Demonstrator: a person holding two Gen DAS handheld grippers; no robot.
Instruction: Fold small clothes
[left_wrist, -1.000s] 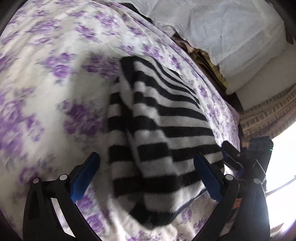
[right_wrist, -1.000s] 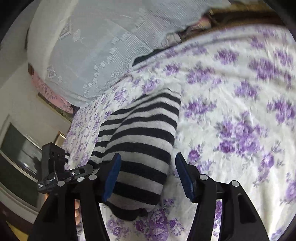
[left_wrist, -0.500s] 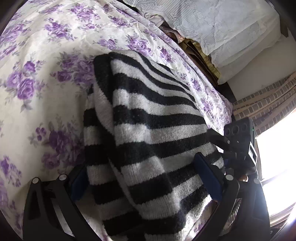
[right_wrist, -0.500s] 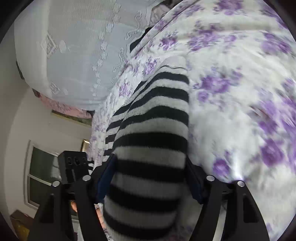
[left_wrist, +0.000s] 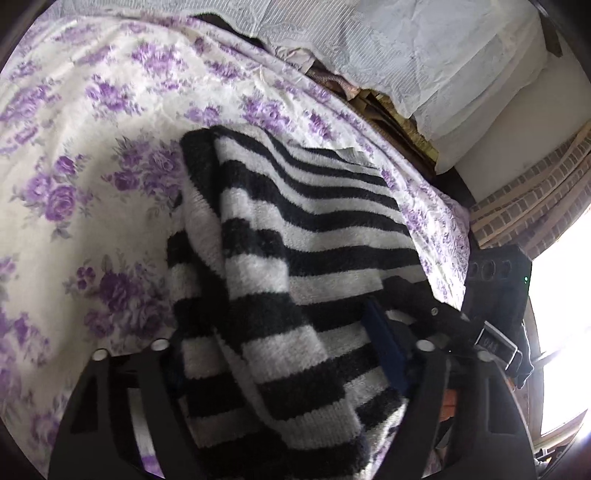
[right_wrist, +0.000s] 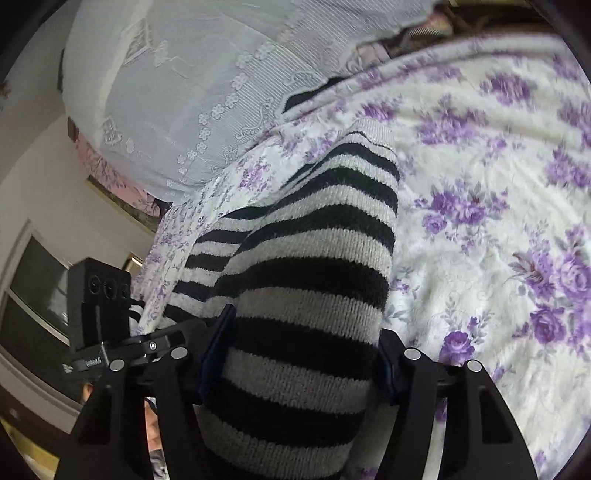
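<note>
A black-and-white striped knit garment (left_wrist: 295, 251) lies folded on a bed sheet with purple flowers (left_wrist: 74, 155). My left gripper (left_wrist: 280, 354) is open, and the near end of the garment lies between its fingers, hiding the left pad. In the right wrist view the same striped garment (right_wrist: 317, 266) fills the gap of my right gripper (right_wrist: 299, 350), whose jaws stand apart on either side of the fabric. Each view shows the other gripper beside the garment's edge.
White lace-trimmed pillows (right_wrist: 192, 92) and stacked bedding (left_wrist: 424, 55) lie at the head of the bed. The bed edge runs past the garment, with a bright window (left_wrist: 561, 332) beyond. The flowered sheet (right_wrist: 498, 221) spreads to the right.
Both grippers have moved forward onto the garment. One second ago its near end lay ahead of the fingertips; now the fabric sits between the fingers of each gripper.
</note>
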